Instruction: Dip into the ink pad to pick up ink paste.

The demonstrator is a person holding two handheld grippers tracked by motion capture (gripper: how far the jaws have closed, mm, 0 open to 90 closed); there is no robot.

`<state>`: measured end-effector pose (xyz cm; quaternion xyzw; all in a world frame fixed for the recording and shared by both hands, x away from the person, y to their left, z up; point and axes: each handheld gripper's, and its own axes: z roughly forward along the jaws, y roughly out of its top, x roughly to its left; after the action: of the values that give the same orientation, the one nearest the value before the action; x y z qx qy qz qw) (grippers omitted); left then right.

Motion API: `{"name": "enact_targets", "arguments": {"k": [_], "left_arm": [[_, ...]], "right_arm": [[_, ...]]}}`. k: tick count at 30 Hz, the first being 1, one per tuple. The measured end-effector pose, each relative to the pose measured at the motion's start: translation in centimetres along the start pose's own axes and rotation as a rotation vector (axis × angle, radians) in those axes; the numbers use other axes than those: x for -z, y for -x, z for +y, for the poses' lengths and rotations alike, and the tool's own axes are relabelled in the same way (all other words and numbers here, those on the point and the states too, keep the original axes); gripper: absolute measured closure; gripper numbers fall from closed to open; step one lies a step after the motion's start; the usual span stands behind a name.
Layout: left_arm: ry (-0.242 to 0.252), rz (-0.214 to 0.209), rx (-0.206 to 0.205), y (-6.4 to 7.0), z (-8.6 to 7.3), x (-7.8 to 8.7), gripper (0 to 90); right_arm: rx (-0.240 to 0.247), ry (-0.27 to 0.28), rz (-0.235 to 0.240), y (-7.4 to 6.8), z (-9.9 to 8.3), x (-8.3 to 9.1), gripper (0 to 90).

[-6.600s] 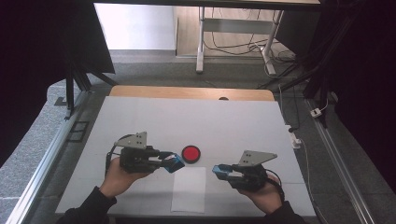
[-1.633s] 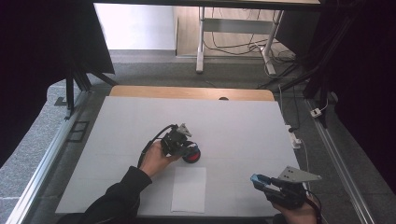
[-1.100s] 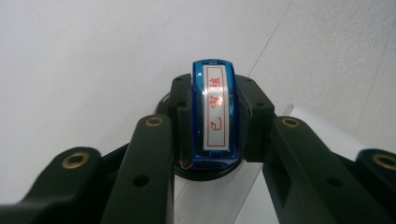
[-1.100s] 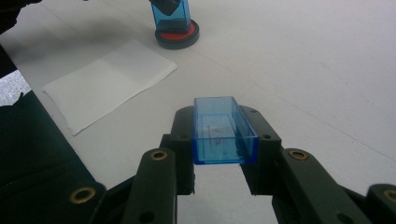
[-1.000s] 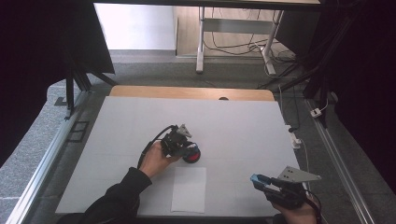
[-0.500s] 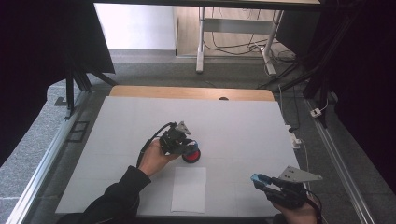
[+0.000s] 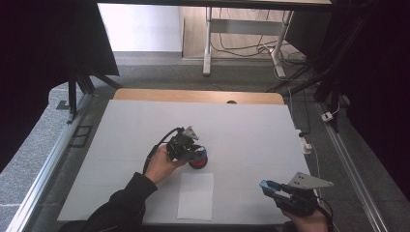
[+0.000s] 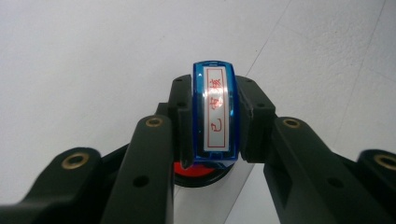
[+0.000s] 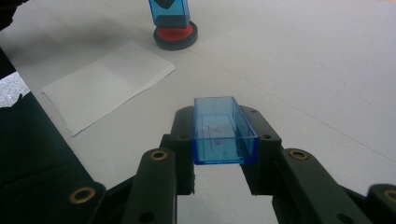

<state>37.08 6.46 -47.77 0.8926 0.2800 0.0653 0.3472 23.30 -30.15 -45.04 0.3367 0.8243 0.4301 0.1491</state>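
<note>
Now | left tool [image 7: 193, 151] clamps blue stamp [image 8: 214, 111] upright on red ink pad [image 7: 198, 160] | paper sheet [image 7: 196, 195] lies just toward the person from the pad | right tool [image 7: 268, 187] grips stamp cap [image 9: 223, 129], farther off | left is nearer

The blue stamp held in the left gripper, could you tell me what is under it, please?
Under the blue plastic stamp sits a round red ink pad in a black case; the stamp covers the pad's middle, so contact cannot be seen.

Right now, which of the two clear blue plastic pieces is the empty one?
The open blue plastic cap in the right gripper; the blue stamp carries a red-lettered label.
</note>
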Motion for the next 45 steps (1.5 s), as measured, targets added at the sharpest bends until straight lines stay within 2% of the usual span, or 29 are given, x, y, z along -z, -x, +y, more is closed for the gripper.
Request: {"name": "enact_targets", "arguments": {"k": [7,12,16,20,29,33,37,43,45], "left_arm": [[-0.021,0.006,-0.007,0.02,-0.22,-0.65,70.3],[-0.016,0.008,-0.003,0.07,-0.32,-0.84,70.3],[-0.02,0.019,-0.02,0.25,-0.38,-0.86,70.5],[-0.01,0.004,0.005,0.02,-0.54,-0.89,70.7],[0.002,-0.01,0.019,-0.22,-0.76,-0.93,70.9],[-0.016,0.015,-0.013,0.19,-0.59,-0.93,70.8],[-0.026,0.029,-0.021,0.46,-0.45,-0.96,70.8],[-0.027,0.027,-0.01,0.43,-0.44,-0.99,70.9],[-0.019,0.016,0.008,0.25,-0.5,-1.01,70.8]], "right_arm": [[0.0,0.0,0.0,0.0,0.0,-0.01,68.8],[0.0,0.0,0.001,0.0,0.0,0.0,68.8],[0.0,0.0,0.0,-0.01,0.01,-0.01,68.8],[0.001,0.0,0.0,-0.03,0.02,-0.02,68.8],[0.0,-0.003,-0.001,-0.06,0.04,-0.04,68.8],[0.001,-0.006,0.0,-0.08,0.05,-0.06,68.8],[0.001,-0.007,-0.001,-0.09,0.06,-0.06,68.8],[0.002,-0.007,-0.001,-0.09,0.06,-0.06,68.8],[0.002,-0.007,-0.001,-0.09,0.06,-0.06,68.8]]}}
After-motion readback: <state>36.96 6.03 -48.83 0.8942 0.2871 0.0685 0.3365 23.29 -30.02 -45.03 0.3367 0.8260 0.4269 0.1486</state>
